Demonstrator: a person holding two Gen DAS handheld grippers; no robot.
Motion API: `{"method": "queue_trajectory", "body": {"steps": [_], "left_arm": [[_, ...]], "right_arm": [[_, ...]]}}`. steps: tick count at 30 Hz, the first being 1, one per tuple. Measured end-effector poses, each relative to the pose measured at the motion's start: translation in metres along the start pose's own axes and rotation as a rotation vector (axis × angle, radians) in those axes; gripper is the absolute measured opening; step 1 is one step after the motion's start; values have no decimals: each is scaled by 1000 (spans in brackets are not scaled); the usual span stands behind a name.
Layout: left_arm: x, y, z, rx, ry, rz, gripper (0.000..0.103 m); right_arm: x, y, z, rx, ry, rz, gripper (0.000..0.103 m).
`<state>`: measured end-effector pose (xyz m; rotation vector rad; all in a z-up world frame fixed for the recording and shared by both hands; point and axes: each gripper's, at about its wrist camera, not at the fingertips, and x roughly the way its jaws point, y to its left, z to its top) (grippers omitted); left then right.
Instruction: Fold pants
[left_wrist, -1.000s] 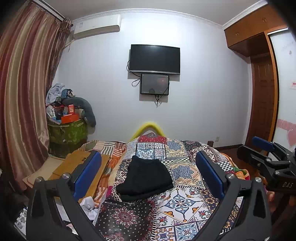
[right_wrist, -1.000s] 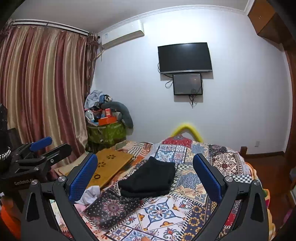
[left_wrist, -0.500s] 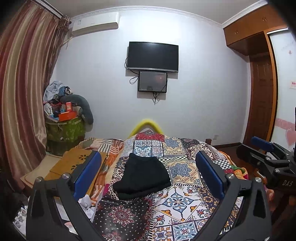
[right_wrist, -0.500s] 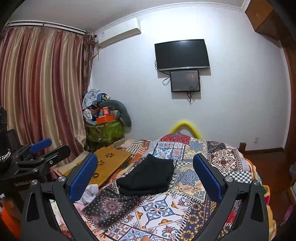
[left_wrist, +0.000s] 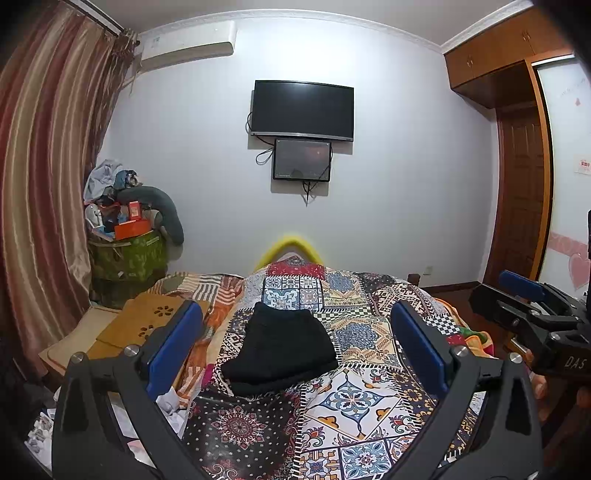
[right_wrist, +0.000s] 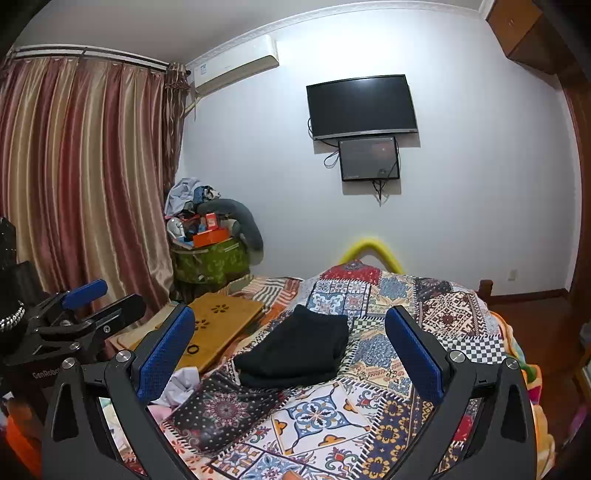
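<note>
The black pants (left_wrist: 280, 347) lie folded in a compact stack on the patchwork bedspread (left_wrist: 354, 398); they also show in the right wrist view (right_wrist: 295, 347). My left gripper (left_wrist: 295, 347) is open and empty, held above the bed well short of the pants. My right gripper (right_wrist: 291, 350) is open and empty too, at a similar distance. The right gripper shows at the right edge of the left wrist view (left_wrist: 532, 314), and the left gripper at the left edge of the right wrist view (right_wrist: 81, 314).
A wooden lap desk (right_wrist: 218, 321) lies on the bed left of the pants, with crumpled white paper (right_wrist: 181, 384) in front of it. A cluttered green box (left_wrist: 125, 254) stands by the curtain (left_wrist: 40, 192). A TV (left_wrist: 303, 110) hangs on the far wall.
Both grippers have drifted slightly, so the room has shifted a little in both views. The folded pants have not moved. Both grippers stay open.
</note>
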<state>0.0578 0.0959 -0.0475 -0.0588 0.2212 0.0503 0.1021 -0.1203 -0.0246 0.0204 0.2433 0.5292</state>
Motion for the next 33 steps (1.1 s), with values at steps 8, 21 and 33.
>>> {"method": "queue_trajectory", "body": {"steps": [8, 21, 33], "left_arm": [[1, -1, 0, -4, -2, -4, 103], [2, -4, 0, -3, 14, -40, 103], [2, -3, -2, -5, 18, -35, 103]], "right_arm": [[0, 1, 0, -2, 1, -4, 102], [1, 3, -1, -8, 10, -8, 102], [4, 3, -1, -7, 23, -7, 102]]}}
